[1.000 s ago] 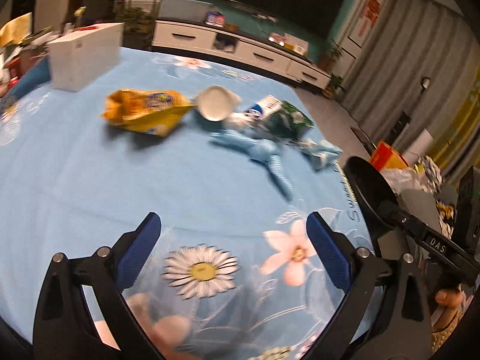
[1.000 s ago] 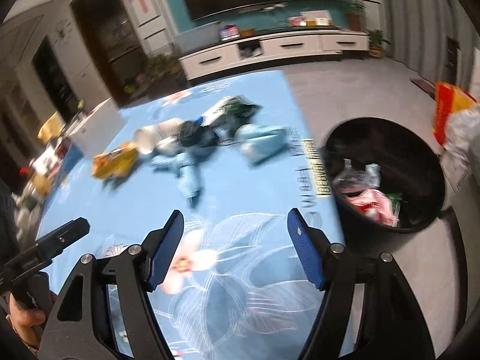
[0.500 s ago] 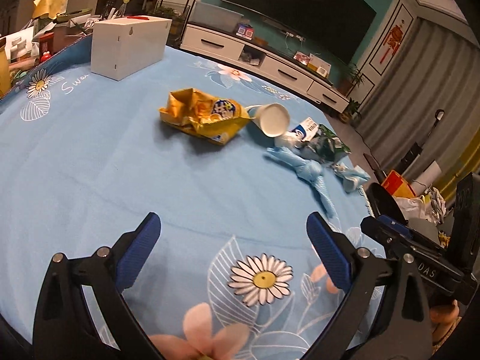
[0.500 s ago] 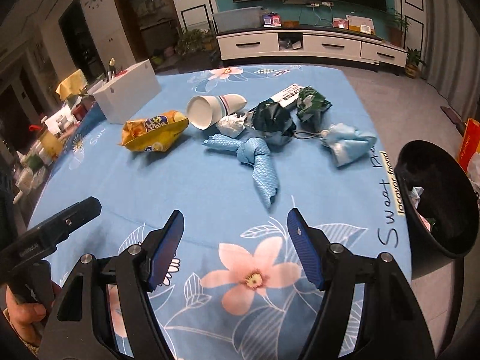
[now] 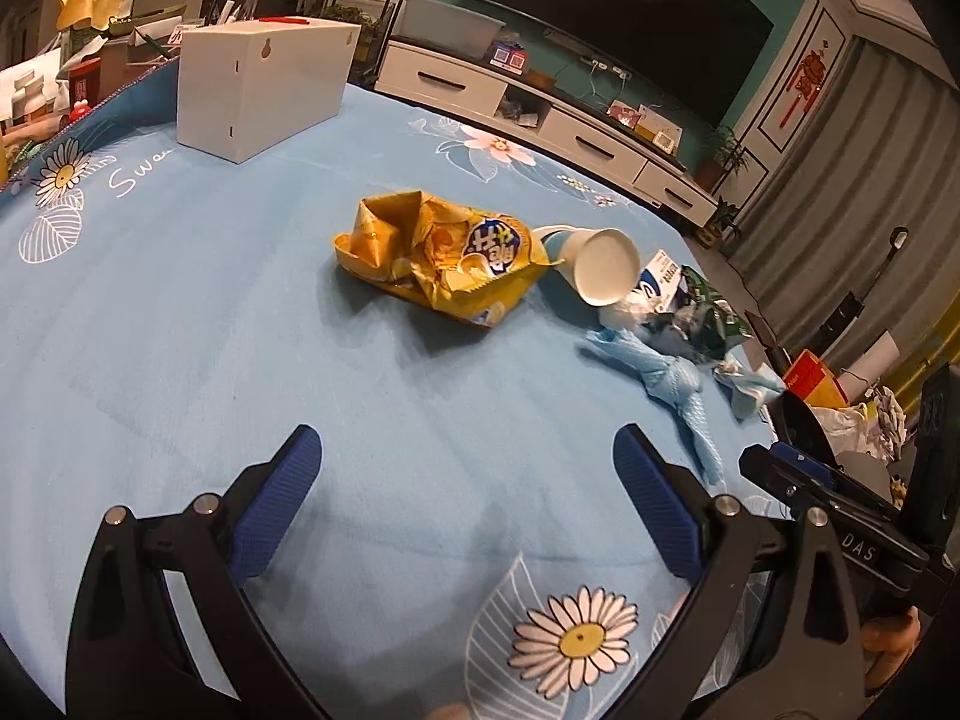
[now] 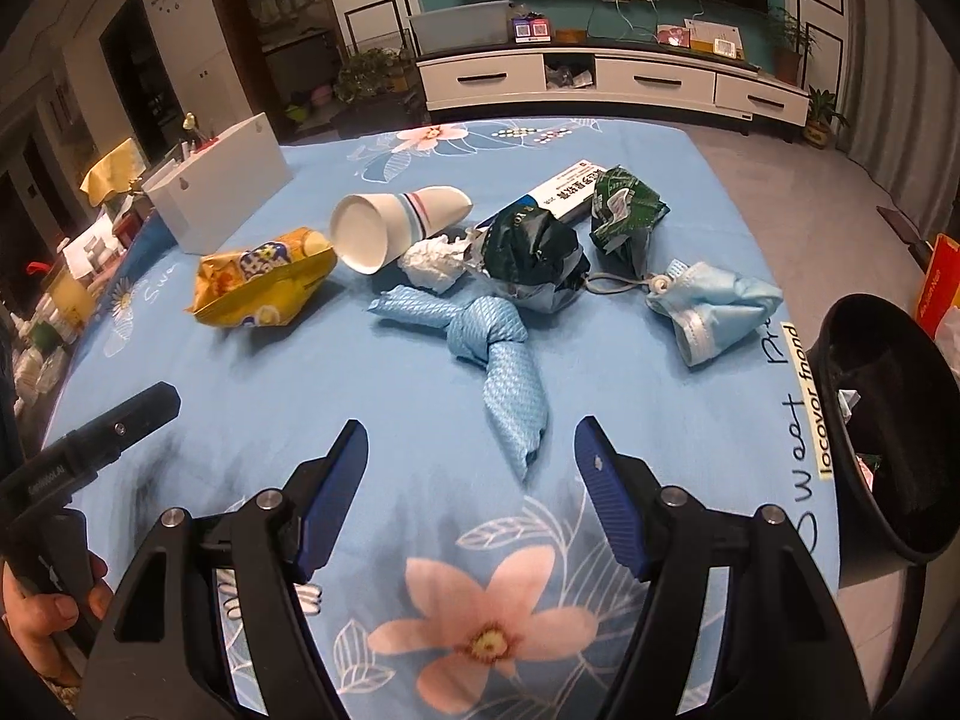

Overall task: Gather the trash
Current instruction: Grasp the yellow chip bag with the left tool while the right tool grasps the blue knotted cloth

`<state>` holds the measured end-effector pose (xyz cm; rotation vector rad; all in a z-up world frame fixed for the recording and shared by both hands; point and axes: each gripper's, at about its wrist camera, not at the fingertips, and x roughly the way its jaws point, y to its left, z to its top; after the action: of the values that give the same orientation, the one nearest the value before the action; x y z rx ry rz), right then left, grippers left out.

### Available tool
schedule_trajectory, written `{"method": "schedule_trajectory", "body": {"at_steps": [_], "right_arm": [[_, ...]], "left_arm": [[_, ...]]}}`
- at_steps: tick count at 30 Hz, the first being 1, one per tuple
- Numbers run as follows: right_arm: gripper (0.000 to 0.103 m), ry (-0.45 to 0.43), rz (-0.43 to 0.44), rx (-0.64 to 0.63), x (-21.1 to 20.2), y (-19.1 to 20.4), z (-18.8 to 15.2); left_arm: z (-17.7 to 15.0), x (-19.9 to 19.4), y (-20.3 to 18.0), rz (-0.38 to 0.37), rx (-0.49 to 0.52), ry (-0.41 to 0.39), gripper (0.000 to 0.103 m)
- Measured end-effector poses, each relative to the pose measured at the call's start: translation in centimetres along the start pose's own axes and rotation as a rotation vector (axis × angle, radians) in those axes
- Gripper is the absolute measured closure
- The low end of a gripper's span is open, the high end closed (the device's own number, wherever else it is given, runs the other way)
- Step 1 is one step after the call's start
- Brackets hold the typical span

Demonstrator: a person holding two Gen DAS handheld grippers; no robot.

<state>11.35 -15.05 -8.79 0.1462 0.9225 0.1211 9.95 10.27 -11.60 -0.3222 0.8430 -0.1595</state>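
A: Change since a second ago?
B: Both grippers have swung from the table's edge toward the litter; the bin, once central in the right view, now sits at its right margin, and the trash looks larger and sharper.

A: Tools?
B: Left gripper (image 5: 465, 483): jaws wide apart, nothing between them, above bare blue tablecloth (image 5: 180, 330). Right gripper (image 6: 471, 471): jaws wide apart, nothing gripped; the tail of the knotted blue cloth (image 6: 498, 348) lies just ahead of the gap.

A: Trash on the table?
B: Item one, yellow chip bag (image 5: 438, 258), crumpled, left of the group. Item two, paper cup (image 6: 390, 228), on its side, rim touching the bag's end. Item three, white tissue wad (image 6: 432, 264), just beside the cup. Item four, dark green wrapper (image 6: 531, 258), crumpled, behind the cloth's knot. Item five, second green wrapper (image 6: 624, 216), to its right. Item six, white carton (image 6: 567, 189), flat, partly under the wrappers. Item seven, blue face mask (image 6: 714, 309), bunched near the table's right edge.

A: Containers?
B: Black bin (image 6: 870, 420), beside the table on the floor, holding some scraps; what they are cannot be made out. White box (image 6: 222, 192), closed, at the far left corner, contents hidden.
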Motion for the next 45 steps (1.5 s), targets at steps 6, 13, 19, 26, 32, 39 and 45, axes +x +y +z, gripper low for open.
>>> {"method": "schedule_trajectory", "body": {"at_steps": [6,13,19,26,32,39,45], "right_arm": [[0.033,0.007,0.011,0.007,1.6,-0.4,0.8],[0.033,0.008,0.026,-0.006,2.9,-0.3,1.5],[0.033,0.01,0.023,-0.048,4.1,0.3,2.1],[0.033,0.008,-0.002,-0.078,5.9,0.6,3.2],[0.037,0.02,0.009,-0.088,7.3,0.6,3.9],[0.05,0.035,0.009,-0.102,8.4,0.9,4.1],[0.068,0.046,0.0,-0.123,8.7,1.1,4.0]], "left_arm": [[0.6,1.2,0.2,0.018,0.005,0.009,0.005],[1.6,1.9,0.4,0.016,-0.002,0.009,0.005],[3.2,3.0,1.2,-0.015,-0.04,0.011,0.005],[5.8,4.8,1.8,-0.021,-0.056,0.008,0.005],[8.1,6.4,2.0,-0.04,-0.09,0.011,0.005],[9.3,9.5,2.8,-0.021,-0.163,0.086,0.009],[8.9,10.2,3.1,-0.039,-0.187,0.094,0.038]]}}
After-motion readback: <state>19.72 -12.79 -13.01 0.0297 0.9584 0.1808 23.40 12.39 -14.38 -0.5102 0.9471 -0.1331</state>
